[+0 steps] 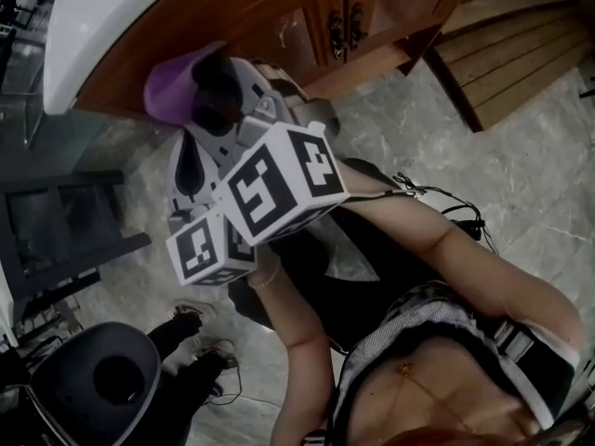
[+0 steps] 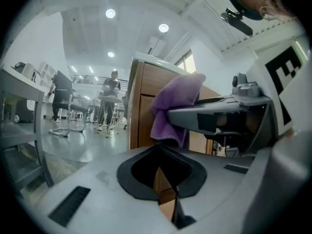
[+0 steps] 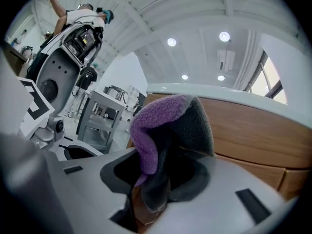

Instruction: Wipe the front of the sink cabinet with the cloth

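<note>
The wooden sink cabinet [image 1: 279,17] runs across the top of the head view under a white sink top [image 1: 93,26]. A purple cloth [image 1: 167,91] is bunched in front of the cabinet's left end. My right gripper [image 1: 216,86], the one with the larger marker cube, is shut on it. In the right gripper view the cloth [image 3: 151,126] folds up out of the right gripper [image 3: 156,179], with cabinet wood [image 3: 258,130] behind. My left gripper [image 1: 189,170] sits just below the right one. In the left gripper view the left gripper [image 2: 168,179] is shut on nothing, and the cloth [image 2: 173,106] hangs ahead.
Paired door handles [image 1: 346,31] sit mid-cabinet. Wooden steps [image 1: 521,63] lie at the right on the marble floor. A dark rack [image 1: 65,240] and a grey round seat [image 1: 93,379] stand at the left. Cables trail on the floor. People [image 2: 109,101] stand far off.
</note>
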Available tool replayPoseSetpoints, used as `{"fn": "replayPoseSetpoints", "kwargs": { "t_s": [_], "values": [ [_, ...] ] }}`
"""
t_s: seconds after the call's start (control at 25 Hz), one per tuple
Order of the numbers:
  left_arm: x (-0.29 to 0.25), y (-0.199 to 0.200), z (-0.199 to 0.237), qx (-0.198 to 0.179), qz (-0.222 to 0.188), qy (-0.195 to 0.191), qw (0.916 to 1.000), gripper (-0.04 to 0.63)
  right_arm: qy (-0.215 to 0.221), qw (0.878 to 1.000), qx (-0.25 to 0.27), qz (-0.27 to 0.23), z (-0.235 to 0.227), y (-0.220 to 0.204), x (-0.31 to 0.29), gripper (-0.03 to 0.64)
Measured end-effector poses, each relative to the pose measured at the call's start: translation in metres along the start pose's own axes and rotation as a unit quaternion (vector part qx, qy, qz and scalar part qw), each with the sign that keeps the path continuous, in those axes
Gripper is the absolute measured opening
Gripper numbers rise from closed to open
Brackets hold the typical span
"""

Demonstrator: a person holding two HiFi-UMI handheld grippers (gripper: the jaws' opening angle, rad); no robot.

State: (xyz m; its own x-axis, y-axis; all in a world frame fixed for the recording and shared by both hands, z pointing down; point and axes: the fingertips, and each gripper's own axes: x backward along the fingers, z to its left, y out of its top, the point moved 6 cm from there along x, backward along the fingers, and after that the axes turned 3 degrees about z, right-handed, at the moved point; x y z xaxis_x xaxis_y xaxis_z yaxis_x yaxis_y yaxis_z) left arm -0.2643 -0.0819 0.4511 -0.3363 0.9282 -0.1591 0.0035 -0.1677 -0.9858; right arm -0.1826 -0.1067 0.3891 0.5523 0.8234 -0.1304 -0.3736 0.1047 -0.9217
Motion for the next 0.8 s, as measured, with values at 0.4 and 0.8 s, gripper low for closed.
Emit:
{"fn": "replayPoseSetpoints", "kwargs": {
  "t_s": [0.4, 0.8],
  "values": [
    [-0.009, -0.001, -0.016, -0.001, -0.003, -0.020, 0.9998, 0.000, -0.033, 0.999, -0.011, 0.019, -0.028, -0.017, 0.020, 0.181],
    [-0.025, -0.003, -0.037, -0.014, -0.001, -0.054, 0.9985, 0.000, -0.063, 0.997, -0.023, 0.042, -0.057, -0.037, 0.038, 0.181]
  ]
}}
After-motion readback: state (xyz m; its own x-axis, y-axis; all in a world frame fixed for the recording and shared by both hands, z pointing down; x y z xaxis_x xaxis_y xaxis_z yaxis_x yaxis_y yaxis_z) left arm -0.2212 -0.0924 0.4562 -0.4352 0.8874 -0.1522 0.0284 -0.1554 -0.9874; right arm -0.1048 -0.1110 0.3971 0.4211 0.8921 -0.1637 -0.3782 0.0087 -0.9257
